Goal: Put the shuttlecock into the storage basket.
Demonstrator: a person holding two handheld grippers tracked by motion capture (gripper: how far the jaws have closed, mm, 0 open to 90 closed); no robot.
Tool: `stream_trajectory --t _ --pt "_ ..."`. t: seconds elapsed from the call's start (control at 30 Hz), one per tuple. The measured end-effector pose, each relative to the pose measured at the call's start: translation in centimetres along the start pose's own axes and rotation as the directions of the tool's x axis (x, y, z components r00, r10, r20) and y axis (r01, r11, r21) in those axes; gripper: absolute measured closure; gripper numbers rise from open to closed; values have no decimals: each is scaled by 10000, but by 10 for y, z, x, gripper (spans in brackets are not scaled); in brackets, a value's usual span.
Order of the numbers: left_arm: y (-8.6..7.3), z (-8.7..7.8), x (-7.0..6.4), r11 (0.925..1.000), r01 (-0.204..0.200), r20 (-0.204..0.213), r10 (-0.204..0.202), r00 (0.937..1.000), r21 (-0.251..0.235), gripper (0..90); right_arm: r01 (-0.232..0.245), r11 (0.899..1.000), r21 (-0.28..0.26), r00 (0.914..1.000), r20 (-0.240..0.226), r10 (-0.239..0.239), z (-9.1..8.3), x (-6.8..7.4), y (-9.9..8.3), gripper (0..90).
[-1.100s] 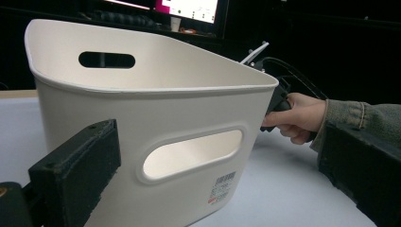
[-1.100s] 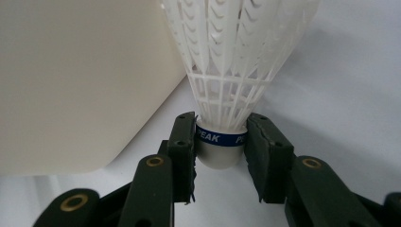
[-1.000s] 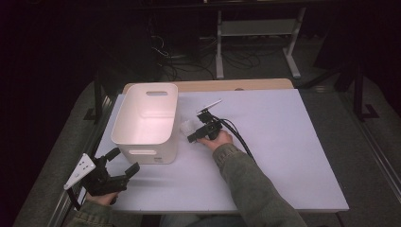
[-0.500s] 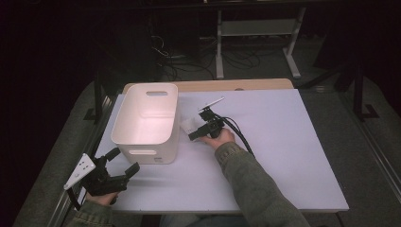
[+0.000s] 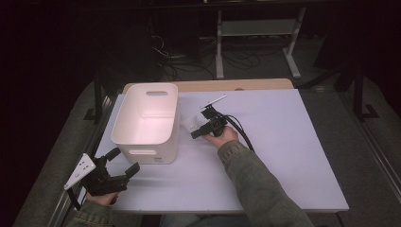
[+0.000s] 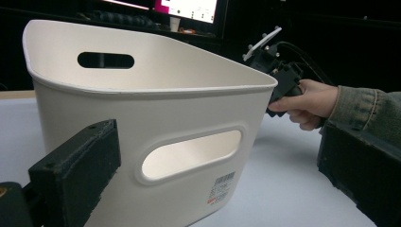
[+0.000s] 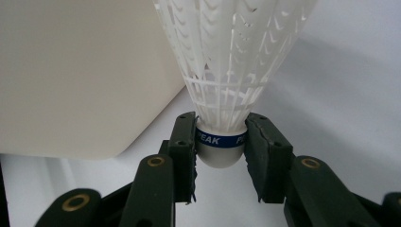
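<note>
Your left gripper [image 5: 120, 162] sits at the near left corner of the white table [image 5: 293, 156], its jaws spread apart with nothing between them. Just ahead of those jaws stands the white bin [image 5: 147, 120]. From above you see the bin's bare pale floor; your left gripper view instead shows the near wall close up, with its oval handle slot [image 6: 191, 153] and a small barcode sticker [image 6: 221, 187] low beside it. A second handle slot [image 6: 105, 60] pierces the far wall. That same view catches your right hand [image 6: 307, 103] past the bin's right corner, holding its gripper up near the rim.

Your right gripper [image 5: 195, 134] lies right of the bin, jaws pointing toward the bin's side wall. From above, the thing at its tips is only a faint white blur against the table. Your right gripper view settles it: the jaws are clamped on the rounded cork of a white plastic shuttlecock [image 7: 227, 71], one pad on each side of the blue band [image 7: 221, 139] printed with letters. The skirt fans away ahead of the jaws, and the bin's rounded corner [image 7: 80, 80] stands just beside it, left of the jaws. Whether skirt and bin touch, I cannot tell.
</note>
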State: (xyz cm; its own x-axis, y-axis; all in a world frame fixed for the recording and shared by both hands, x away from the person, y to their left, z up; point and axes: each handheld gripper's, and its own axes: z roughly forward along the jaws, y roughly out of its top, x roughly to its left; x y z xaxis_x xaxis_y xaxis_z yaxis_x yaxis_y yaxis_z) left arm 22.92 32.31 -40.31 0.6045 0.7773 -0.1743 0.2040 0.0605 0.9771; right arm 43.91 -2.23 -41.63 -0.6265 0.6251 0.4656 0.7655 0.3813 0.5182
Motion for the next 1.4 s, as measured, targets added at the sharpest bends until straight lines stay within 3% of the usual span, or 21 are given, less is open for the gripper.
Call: stream_trajectory --t 0.87,1.2,1.4 --pt "0 0 0 10000 37 -27 -37 10000 6 0 679 9958 -606 9977 69 -676 -47 2 5 638" --pt "0 0 0 10000 40 -17 -40 10000 -7 0 1205 9892 -830 9927 125 -1199 -68 12 12 638" --pt "0 1 -1 10000 39 -6 -39 10000 26 0 1195 9883 -949 9928 66 -1195 -77 14 15 638"
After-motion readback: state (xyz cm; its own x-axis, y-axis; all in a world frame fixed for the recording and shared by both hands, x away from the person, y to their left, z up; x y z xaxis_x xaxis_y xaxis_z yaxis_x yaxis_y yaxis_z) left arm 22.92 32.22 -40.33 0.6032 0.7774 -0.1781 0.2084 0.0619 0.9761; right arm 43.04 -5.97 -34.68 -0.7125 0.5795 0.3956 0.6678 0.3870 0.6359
